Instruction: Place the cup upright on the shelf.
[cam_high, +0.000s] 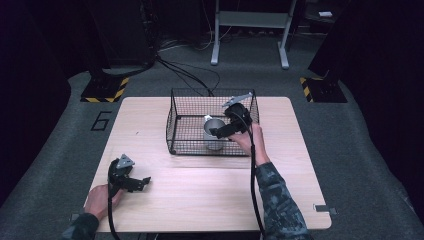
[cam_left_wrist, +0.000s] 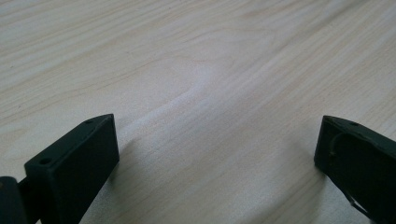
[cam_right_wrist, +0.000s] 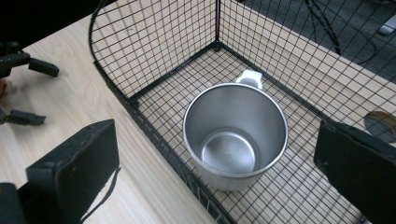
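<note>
Lower left of the high view first: left hand-held gripper (cam_high: 141, 182) sits low over the bare wood of the table (cam_high: 210, 200), held by the person's left hand (cam_high: 102, 199), with its cable trailing off the bottom edge. In the left gripper view its 2 black jaws are spread wide, one in each bottom corner, and all you get between them is pale wood grain, so it's got nothing in it.

Moving toward the middle of the high view, a black wire basket (cam_high: 175, 120) stands on the far half of the table, open on top. Inside it, near the front wall and a bit right of centre, a metal mug (cam_high: 212, 135) stands upright. The right gripper view looks straight down into it: shiny inside, empty, with a pale handle (cam_right_wrist: 251, 78) pointing toward the upper part of that frame. The mug rests on the basket's mesh floor, close to the wire wall that runs diagonally across the lower left.

Right of centre, the right hand-held gripper (cam_high: 220, 132) is over the basket's front edge, right by the mug's rim. Its jaws are wide open too, 1 either side of the mug in its own view, not clamped on anything. The camo sleeve (cam_high: 277, 200) comes up from the bottom right.
</note>
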